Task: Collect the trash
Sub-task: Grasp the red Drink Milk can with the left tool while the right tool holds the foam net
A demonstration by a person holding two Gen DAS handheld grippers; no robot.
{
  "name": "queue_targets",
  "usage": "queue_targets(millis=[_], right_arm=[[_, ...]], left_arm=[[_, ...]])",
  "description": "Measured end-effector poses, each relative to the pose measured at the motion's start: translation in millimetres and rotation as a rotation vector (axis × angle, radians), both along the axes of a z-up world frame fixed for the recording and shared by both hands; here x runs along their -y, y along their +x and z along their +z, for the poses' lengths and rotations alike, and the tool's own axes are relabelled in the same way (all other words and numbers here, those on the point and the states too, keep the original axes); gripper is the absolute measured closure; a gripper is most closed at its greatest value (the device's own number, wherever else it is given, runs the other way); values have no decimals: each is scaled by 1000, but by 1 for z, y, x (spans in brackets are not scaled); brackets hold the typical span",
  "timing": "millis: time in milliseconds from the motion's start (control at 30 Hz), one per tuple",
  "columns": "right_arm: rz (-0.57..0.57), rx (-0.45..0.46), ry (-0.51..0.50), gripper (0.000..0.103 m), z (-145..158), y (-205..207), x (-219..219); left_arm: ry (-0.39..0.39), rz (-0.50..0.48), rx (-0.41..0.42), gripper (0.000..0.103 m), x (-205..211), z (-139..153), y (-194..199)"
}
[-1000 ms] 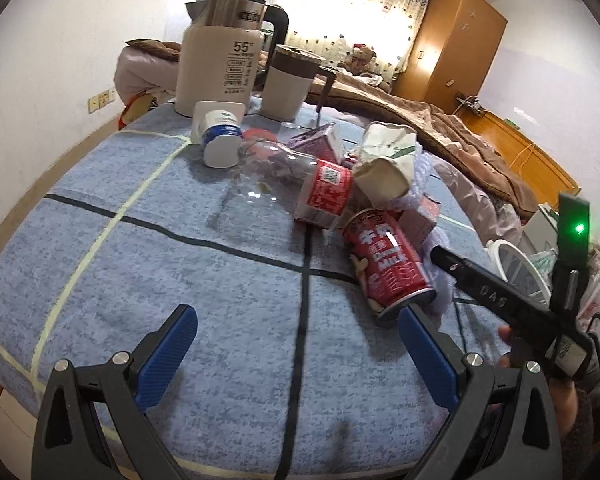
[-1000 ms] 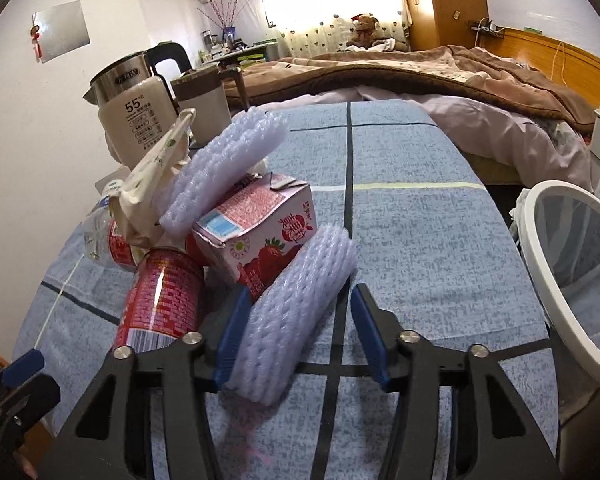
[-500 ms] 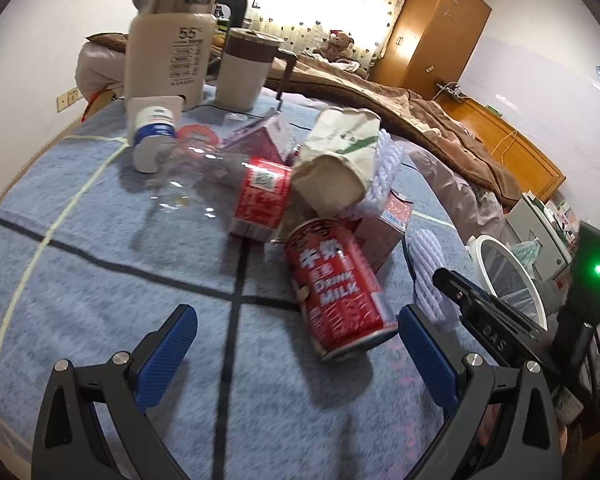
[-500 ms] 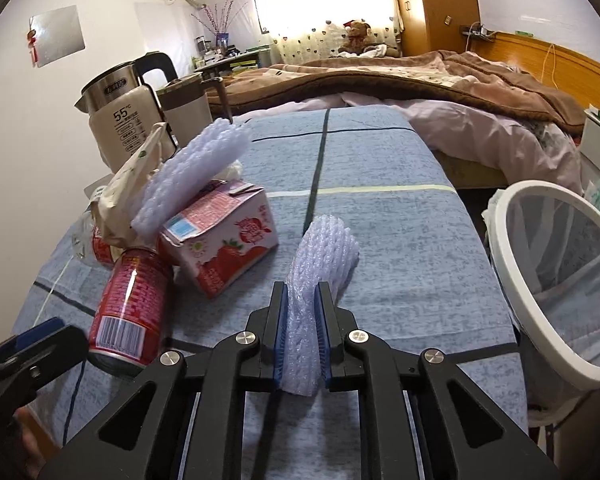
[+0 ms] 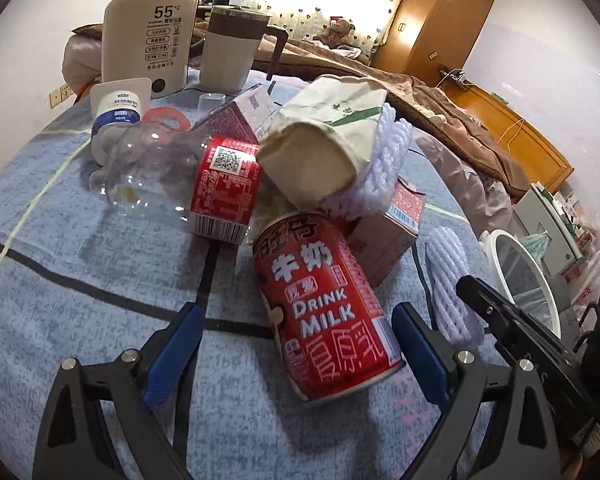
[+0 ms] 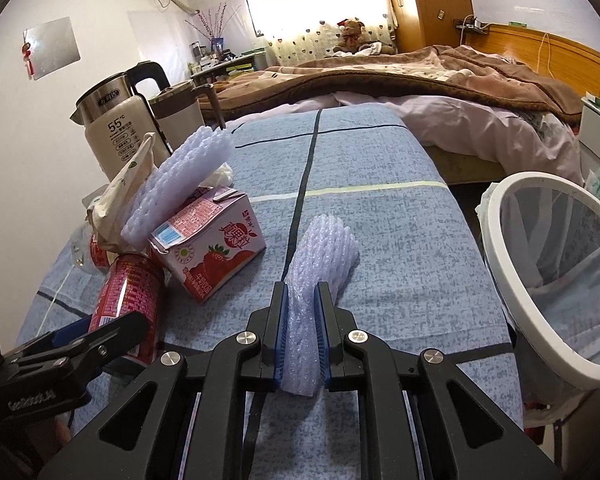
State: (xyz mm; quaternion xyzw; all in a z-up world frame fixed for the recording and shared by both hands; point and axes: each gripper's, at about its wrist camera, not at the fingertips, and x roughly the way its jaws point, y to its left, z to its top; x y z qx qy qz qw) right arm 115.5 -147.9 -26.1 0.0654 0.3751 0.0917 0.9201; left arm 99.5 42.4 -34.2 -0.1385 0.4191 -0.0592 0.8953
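My right gripper point(image 6: 302, 320) is shut on a white foam fruit net point(image 6: 320, 252) that lies on the blue cloth; the net also shows in the left wrist view point(image 5: 450, 280). My left gripper point(image 5: 296, 340) is open, its blue pads on either side of a red milk can point(image 5: 324, 316) lying on its side; the can also shows in the right wrist view point(image 6: 130, 300). Behind the can lie a clear bottle with a red label point(image 5: 188, 180), a paper bag point(image 5: 324, 148), a second foam net point(image 5: 384, 168) and a pink strawberry milk carton point(image 6: 212, 244).
A white-rimmed mesh bin point(image 6: 556, 264) stands off the table's right edge. A kettle point(image 5: 148, 28), a mug point(image 5: 232, 48) and a small white jar point(image 5: 118, 104) stand at the far side. A bed with a brown blanket point(image 6: 400, 72) lies beyond.
My right gripper closed on the foam net and stays shut on it. My left gripper moved forward and right, bringing the red can between its open fingers.
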Motion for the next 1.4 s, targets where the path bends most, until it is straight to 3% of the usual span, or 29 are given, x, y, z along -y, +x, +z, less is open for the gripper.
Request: queue_targets(millis=[133, 200, 267, 533, 1033, 1400], right_arm=[[4, 4, -11, 89, 0, -1, -1], [1, 3, -5, 89, 1, -2, 0], [0, 1, -1, 89, 1, -2, 1], [-7, 6, 14, 89, 4, -8, 8], [-47, 48, 56, 89, 19, -40, 37], [-59, 29, 65, 89, 12, -49, 49]], left_arm=[[8, -2, 5, 19, 1, 1, 4], [5, -16, 5, 32, 4, 2, 4], [15, -28, 14, 36, 6, 4, 3], [66, -30, 33, 42, 7, 10, -10], [75, -99, 82, 47, 33, 26, -28], [78, -124, -9, 48, 48, 0, -16]])
